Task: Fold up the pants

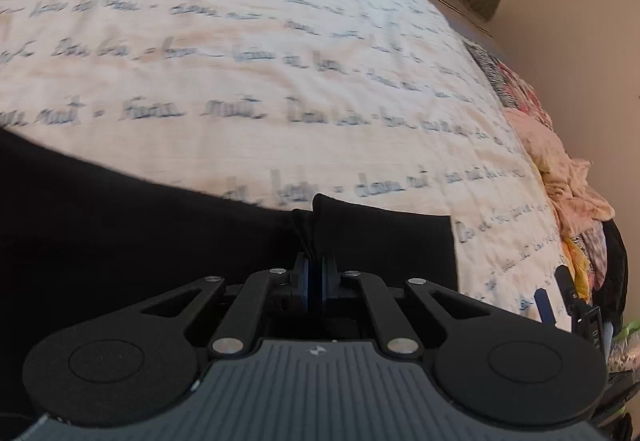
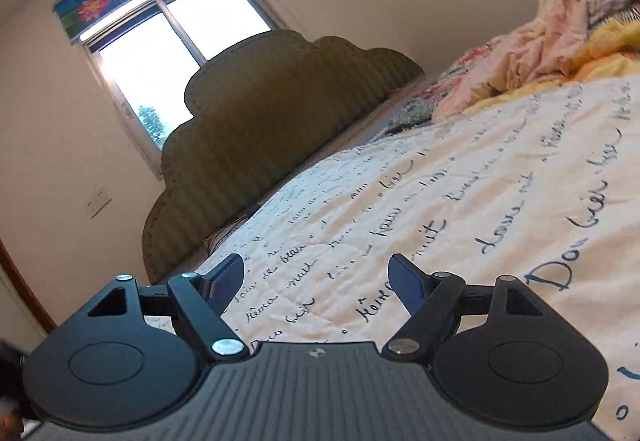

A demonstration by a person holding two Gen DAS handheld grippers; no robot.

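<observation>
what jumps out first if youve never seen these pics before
The cream bedspread covered in blue handwritten script fills both views. In the left wrist view the left gripper is clamped on a bunched edge of the black pants lying on it. The right gripper hangs open, toward a scalloped olive headboard under a bright window.

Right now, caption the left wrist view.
Left tongs shut on black pants over the script-printed quilt.
</observation>
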